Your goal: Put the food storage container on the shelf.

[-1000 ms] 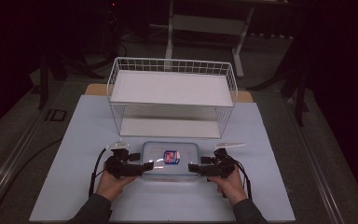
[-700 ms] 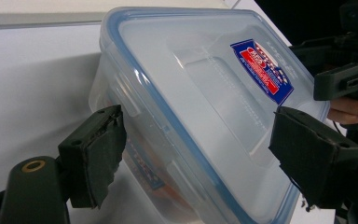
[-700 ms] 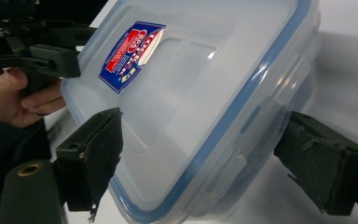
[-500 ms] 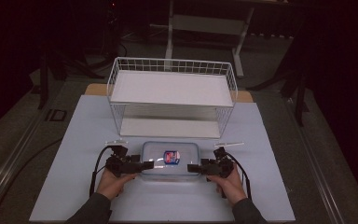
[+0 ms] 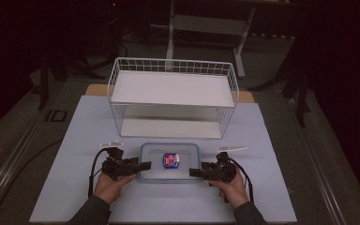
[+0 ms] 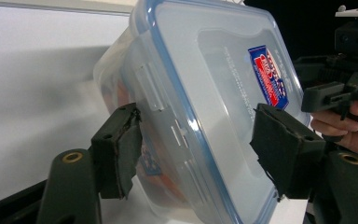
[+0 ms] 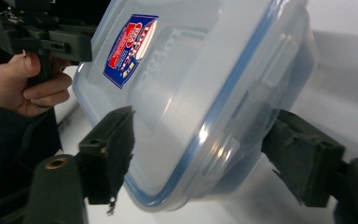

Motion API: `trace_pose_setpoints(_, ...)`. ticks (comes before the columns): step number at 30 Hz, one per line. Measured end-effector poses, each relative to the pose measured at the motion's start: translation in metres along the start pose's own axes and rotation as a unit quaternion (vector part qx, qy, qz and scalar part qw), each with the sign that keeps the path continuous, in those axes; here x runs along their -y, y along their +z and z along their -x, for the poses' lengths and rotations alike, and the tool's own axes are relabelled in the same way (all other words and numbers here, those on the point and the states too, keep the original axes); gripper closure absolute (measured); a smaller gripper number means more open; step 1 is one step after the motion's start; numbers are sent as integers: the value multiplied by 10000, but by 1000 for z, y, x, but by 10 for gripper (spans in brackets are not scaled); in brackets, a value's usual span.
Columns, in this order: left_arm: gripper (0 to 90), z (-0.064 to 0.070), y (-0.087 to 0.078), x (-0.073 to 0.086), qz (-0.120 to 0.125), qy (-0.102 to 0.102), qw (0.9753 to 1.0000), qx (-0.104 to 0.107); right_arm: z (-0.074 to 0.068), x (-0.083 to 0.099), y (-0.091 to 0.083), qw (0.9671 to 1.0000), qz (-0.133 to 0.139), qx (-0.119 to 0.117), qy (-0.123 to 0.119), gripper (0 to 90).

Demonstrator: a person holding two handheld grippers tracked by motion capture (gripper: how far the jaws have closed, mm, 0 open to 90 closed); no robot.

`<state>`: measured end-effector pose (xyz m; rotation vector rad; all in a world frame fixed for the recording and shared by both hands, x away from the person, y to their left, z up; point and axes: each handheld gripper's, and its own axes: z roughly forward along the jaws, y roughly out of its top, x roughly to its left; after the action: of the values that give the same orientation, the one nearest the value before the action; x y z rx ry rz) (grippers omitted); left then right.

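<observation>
Black left gripper (image 5: 143, 166): jaws spread wide astride end of clear plastic container (image 5: 169, 161), unclamped. Container flat on white table (image 5: 75, 140), before wire basket (image 5: 173, 96). Right gripper (image 5: 194, 172): jaws likewise apart at opposite end.

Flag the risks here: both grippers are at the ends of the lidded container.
1. In both gripper views the jaws straddle the container ends with visible gaps, so neither the left gripper nor the right gripper looks clamped; lifting now could drop it.
2. The side latch sits near the left pad; closing there might pop it.
3. The wire rack stands just beyond; a forward swing could clip it.
</observation>
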<state>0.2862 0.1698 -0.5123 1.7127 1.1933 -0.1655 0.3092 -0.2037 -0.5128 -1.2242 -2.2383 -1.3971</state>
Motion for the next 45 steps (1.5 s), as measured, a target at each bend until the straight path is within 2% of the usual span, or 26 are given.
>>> trace_pose_setpoints(3,375,3,-5,3,24,29,10000,0,2,0,-3,9998,140,-76,121,358)
trace_pose_setpoints(5,404,6,-8,4,34,128,9999,-33,3,-1,-6,9993,277,-126,210,397)
trace_pose_setpoints(12,424,8,-10,5,42,150,9999,-46,6,0,-7,9989,327,-196,286,425)
trace_pose_setpoints(15,465,10,-13,6,69,225,9997,-31,6,1,-11,9985,368,-262,308,475)
trace_pose_setpoints(23,511,16,-16,5,95,522,9986,-73,3,2,-19,9984,472,-268,146,512)
trace_pose_setpoints(32,514,18,-16,5,102,637,9978,-129,0,3,-21,9983,556,-177,-15,511)
trace_pose_setpoints(45,514,29,-24,-2,282,836,9960,-135,-11,-5,-31,9969,725,-115,-283,511)
